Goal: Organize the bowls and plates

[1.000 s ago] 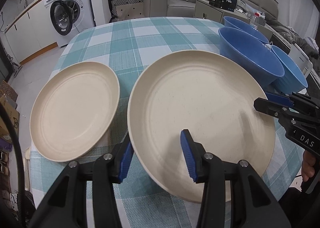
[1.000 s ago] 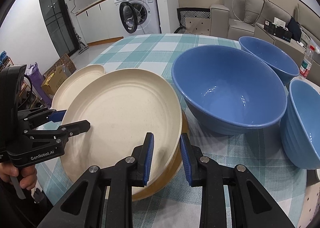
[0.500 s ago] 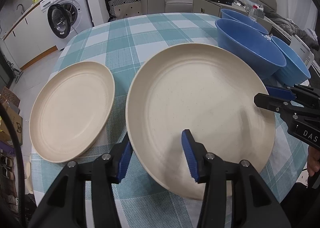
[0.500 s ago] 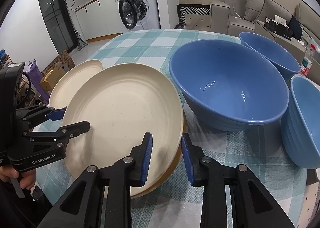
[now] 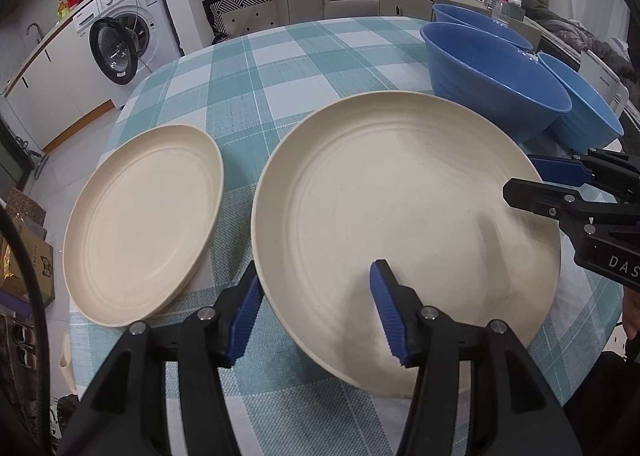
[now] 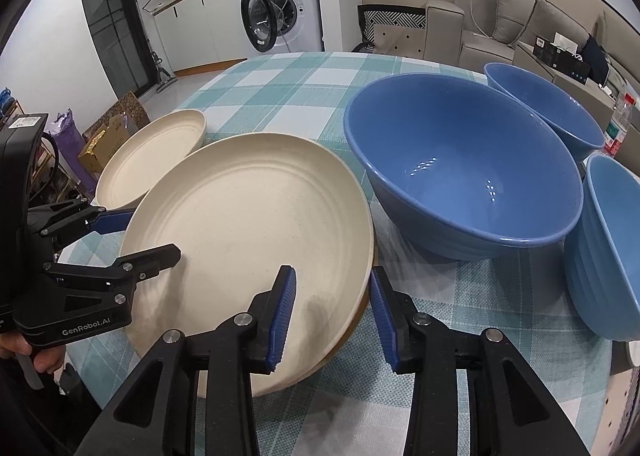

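Left wrist: my left gripper (image 5: 316, 310) is wide open astride the large cream plate's (image 5: 404, 224) near rim, ready to pinch; small cream plate (image 5: 144, 224) beside it. Right wrist: right gripper (image 6: 332, 310) also open, straddling the opposite rim (image 6: 248, 240), blue bowls (image 6: 460, 172) alongside on the checked tablecloth (image 6: 304, 84).

free: far checked cloth (image 5: 320, 56) | blocked right: three blue bowls (image 6: 460, 160), seemingly touching

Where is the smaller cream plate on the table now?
In the left wrist view, the smaller cream plate lies at the table's left edge, left of the large cream plate and apart from it, across from the blue bowls.
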`<state>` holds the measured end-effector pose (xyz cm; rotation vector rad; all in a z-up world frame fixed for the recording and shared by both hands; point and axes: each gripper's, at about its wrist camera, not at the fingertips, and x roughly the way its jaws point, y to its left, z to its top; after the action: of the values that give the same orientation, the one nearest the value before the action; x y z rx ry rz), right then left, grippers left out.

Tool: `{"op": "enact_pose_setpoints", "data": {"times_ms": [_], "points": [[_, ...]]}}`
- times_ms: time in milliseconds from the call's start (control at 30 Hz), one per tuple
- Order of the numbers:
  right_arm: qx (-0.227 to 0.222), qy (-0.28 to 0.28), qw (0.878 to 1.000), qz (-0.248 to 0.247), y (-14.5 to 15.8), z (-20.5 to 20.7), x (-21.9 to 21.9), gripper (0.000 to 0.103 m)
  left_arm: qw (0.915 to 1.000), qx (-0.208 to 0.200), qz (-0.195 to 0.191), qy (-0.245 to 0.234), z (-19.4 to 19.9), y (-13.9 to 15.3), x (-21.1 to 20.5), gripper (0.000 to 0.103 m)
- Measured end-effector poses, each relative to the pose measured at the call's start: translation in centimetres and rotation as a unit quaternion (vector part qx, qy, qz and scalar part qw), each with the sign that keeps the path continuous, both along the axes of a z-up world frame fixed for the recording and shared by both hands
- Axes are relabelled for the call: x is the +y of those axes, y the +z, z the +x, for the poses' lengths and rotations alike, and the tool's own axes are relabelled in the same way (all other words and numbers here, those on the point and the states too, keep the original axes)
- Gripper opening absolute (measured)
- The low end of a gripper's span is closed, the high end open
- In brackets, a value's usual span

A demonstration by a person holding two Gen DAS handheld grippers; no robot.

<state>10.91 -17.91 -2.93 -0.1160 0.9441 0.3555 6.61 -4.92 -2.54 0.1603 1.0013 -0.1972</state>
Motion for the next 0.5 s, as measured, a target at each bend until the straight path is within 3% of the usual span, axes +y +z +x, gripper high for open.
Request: {"op": "enact_pose_setpoints", "data": {"times_ms": [500], "points": [[-0.003,0.014,1.000,0.002,0.01,-0.23,0.38,0.049,0.9996,-0.001,0.026,-0.013,-0.27,-0.54,-0.74,0.062]]}}
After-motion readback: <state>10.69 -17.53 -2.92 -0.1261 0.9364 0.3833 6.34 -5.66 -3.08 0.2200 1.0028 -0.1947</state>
